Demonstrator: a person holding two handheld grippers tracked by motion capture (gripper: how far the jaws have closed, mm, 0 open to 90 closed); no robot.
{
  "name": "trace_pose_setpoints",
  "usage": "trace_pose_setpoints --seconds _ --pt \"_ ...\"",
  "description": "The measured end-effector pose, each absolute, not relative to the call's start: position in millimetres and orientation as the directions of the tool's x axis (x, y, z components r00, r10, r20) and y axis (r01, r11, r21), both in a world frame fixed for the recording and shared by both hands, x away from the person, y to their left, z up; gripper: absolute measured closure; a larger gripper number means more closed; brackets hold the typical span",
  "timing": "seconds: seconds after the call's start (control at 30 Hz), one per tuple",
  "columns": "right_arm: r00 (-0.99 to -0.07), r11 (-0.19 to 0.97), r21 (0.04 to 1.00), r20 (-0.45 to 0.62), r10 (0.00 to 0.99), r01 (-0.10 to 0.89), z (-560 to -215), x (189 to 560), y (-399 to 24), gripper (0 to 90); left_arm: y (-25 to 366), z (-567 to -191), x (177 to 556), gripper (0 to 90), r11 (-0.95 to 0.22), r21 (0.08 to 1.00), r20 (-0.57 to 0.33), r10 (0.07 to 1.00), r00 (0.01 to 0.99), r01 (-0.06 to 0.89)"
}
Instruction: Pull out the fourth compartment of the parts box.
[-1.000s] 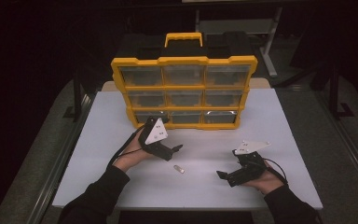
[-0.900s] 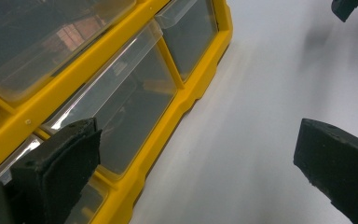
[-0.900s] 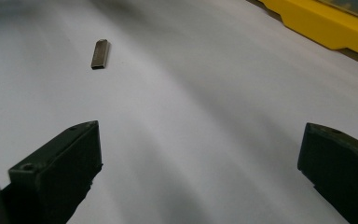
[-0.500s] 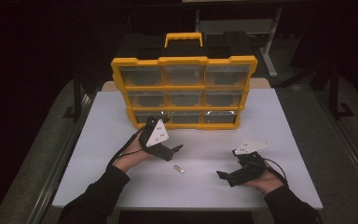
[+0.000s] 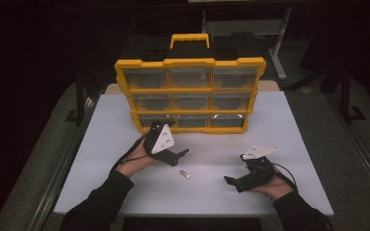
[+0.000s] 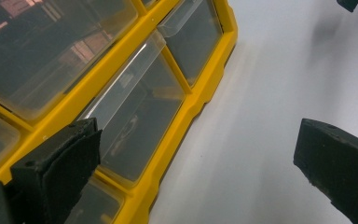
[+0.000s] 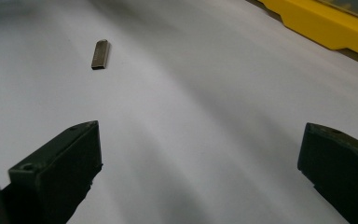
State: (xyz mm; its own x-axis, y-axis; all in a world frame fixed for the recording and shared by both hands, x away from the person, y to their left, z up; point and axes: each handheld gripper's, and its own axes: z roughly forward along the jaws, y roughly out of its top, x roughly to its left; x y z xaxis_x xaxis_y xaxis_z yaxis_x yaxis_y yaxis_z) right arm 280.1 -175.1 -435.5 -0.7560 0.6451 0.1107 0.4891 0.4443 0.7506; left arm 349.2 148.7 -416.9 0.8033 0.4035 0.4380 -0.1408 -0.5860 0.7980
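Organizer [image 5: 190, 94] stands upright on the counter [image 5: 294, 130], so its drawers face both claws (left [image 5: 182, 155], right [image 5: 231, 182]), each wide open, holding nothing; a metal piece [image 5: 185, 174] lies between.

High view looks down over the white tabletop [image 5: 125, 115]; both gripper views skim it closely, sharing the yellow organizer [image 5: 190, 94], seemingly its base.

drawer contents [image 6: 130, 126] blurred, unclear
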Motion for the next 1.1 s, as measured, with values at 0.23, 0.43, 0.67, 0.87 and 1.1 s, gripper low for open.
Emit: trace_pose_setpoints --seconds 0.23,0.43,0.67,0.87,1.1 --pt "-0.756 0.444 0.751 0.111 0.645 0.489 -435.5 280.0 -175.1 0.0 147.9 -417.1 347.5 0.1 -0.607 0.777 0.482 0.4 0.78 -0.168" --pt "-0.756 0.444 0.75 0.111 0.645 0.49 -435.5 280.0 -175.1 0.0 147.2 -417.3 346.3 0.1 -0.617 0.765 0.505 0.395 0.768 -0.186" --pt "-0.755 0.444 0.75 0.111 0.646 0.49 -435.5 279.9 -175.1 0.0 146.8 -417.9 344.9 0.1 -0.636 0.745 0.534 0.384 0.754 -0.203" --pt "-0.756 0.445 0.75 0.11 0.645 0.49 -435.4 279.8 -175.1 0.0 146.3 -418.6 343.8 0.1 -0.648 0.728 0.559 0.374 0.74 -0.223" --pt "-0.755 0.444 0.751 0.111 0.646 0.489 -435.5 280.0 -175.1 0.0 147.0 -418.0 343.1 0.1 -0.652 0.719 0.579 0.373 0.725 -0.238"
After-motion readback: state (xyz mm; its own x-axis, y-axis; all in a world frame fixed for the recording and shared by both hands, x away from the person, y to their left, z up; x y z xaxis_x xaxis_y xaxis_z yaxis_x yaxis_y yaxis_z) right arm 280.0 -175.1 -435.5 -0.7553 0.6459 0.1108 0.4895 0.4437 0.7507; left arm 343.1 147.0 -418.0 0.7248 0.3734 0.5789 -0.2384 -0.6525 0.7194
